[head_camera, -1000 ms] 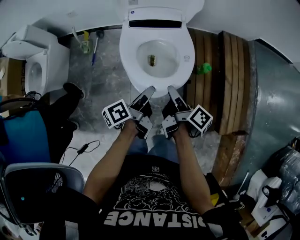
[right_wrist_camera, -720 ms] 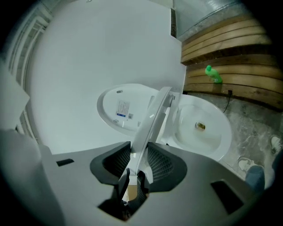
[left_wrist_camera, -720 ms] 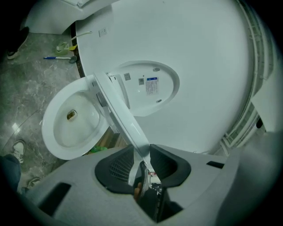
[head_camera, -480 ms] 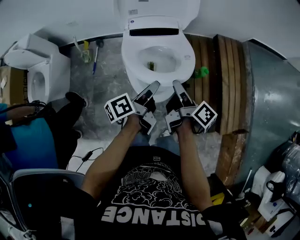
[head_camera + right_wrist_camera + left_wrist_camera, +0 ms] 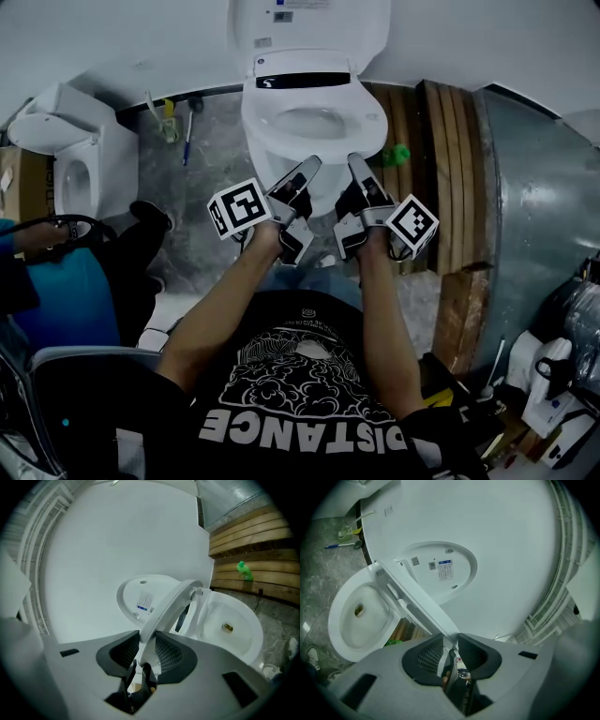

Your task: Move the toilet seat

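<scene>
A white toilet stands against the wall, its lid (image 5: 309,23) upright. The toilet seat (image 5: 314,120) is lifted off the bowl (image 5: 358,616) and tilted up. My left gripper (image 5: 302,175) and right gripper (image 5: 359,171) grip its front rim side by side. In the left gripper view the seat's edge (image 5: 412,606) runs down between the pads of the left gripper (image 5: 451,641). In the right gripper view the seat ring (image 5: 171,604) enters the right gripper (image 5: 147,644) the same way. Both sets of jaws are closing on the rim.
A second white toilet (image 5: 70,141) stands at the left, with a brush and a blue pen (image 5: 187,127) on the grey floor between. Wooden slats (image 5: 450,159) with a green object (image 5: 400,155) and a metal sheet (image 5: 534,216) lie to the right. A person in blue (image 5: 47,291) sits at the left.
The seat lay flat on the bowl a second ago and now stands tilted up. Both grippers have moved forward and upward with its front rim.
</scene>
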A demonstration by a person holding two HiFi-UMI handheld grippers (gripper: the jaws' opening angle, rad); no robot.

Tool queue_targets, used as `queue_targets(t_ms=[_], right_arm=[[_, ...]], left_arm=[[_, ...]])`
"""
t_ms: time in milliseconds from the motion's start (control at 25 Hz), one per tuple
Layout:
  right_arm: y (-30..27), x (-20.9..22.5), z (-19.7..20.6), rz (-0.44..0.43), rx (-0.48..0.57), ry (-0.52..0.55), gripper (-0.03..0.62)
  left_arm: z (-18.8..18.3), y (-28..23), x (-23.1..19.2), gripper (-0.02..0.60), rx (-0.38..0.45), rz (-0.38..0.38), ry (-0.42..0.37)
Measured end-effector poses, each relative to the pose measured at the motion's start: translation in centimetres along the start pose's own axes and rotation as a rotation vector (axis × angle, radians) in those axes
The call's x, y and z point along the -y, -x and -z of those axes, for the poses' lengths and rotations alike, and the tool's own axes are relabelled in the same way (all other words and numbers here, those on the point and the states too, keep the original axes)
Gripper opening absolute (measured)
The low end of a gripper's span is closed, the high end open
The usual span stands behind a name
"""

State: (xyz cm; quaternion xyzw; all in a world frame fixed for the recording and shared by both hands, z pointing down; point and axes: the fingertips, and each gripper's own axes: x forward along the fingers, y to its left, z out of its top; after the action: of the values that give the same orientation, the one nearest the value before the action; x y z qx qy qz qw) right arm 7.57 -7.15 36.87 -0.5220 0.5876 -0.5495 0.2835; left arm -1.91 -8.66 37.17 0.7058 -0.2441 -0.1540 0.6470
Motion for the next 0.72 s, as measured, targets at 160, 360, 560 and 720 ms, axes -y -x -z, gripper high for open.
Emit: queue_targets(t_ms=[160,360,560,720], right_arm=[[-0.6,-0.7,-0.7,-0.013,-0.001,0.017,0.114],[-1.6,-1.9,-1.3,-0.068,-0.025,0.036,0.111],[-2.8,-3.3,-2.6,-0.131,-0.073,0.063,0.112],[-3.9,-4.7,-3.4,-0.166,-0.096,0.074,0.112]], left_arm=[[-0.8,-0.6,0.7,0.107,0.001,0.006,-0.015],[-1.8,-1.1,1.6,0.107,0.034,0.016,-0.026],[-3.1,-2.2,3.3,0.109,0.066,0.06,-0.018],[-4.4,-2.8,4.5,0.109,0.092,0.064,-0.031]])
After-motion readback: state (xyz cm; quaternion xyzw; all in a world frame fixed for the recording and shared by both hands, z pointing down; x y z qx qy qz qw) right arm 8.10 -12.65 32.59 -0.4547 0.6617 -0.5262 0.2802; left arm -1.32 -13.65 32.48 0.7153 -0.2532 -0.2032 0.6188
